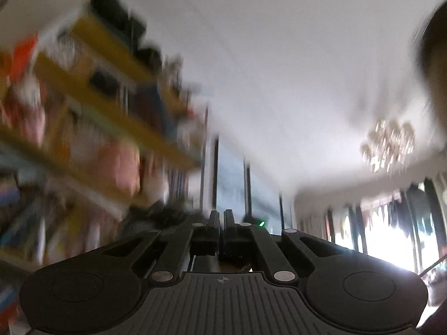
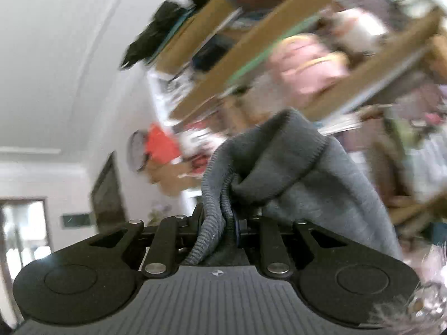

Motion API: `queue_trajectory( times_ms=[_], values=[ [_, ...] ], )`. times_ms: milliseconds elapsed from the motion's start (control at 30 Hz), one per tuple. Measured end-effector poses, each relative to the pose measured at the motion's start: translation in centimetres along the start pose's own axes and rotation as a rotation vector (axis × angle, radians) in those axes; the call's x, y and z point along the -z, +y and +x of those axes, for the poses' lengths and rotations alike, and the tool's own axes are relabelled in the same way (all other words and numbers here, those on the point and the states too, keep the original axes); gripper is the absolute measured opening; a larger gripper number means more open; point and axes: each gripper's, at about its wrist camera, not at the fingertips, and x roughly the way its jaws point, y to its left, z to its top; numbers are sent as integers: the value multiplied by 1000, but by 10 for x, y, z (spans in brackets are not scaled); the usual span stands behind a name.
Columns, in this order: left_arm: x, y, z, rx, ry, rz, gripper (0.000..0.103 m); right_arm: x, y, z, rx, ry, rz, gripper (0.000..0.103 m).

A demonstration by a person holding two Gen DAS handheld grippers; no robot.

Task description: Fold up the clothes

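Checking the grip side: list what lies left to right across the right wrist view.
White wall → dark framed panel → right gripper shut on the grey garment → wooden shelves with a pink item.

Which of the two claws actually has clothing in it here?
The right claw: its jaws pinch the grey ribbed garment. The left claw is shut with nothing between its jaws.

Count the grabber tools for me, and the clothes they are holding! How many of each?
Grippers: 2, the left gripper, shut with nothing between its fingers, and the right gripper, shut on cloth.
Clothes: 1, a grey knit garment with a ribbed edge, in the right gripper.
Total: 3.
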Motion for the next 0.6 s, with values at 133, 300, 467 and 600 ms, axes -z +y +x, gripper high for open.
queue_trajectory(
  times_ms=[133, 300, 467, 600],
  values=[
    [6, 10, -36, -137, 97, 55, 1, 79, 14, 67, -42, 300, -14, 18],
    [40, 42, -93, -431, 384, 52, 2, 267, 16, 125, 6, 779, -30, 18],
    [46, 68, -150, -668, 508, 21, 7, 364, 34, 148, 4, 923, 18, 18],
    [47, 98, -176, -809, 523, -85, 7, 375, 32, 164, 1, 923, 96, 27]
  ],
)
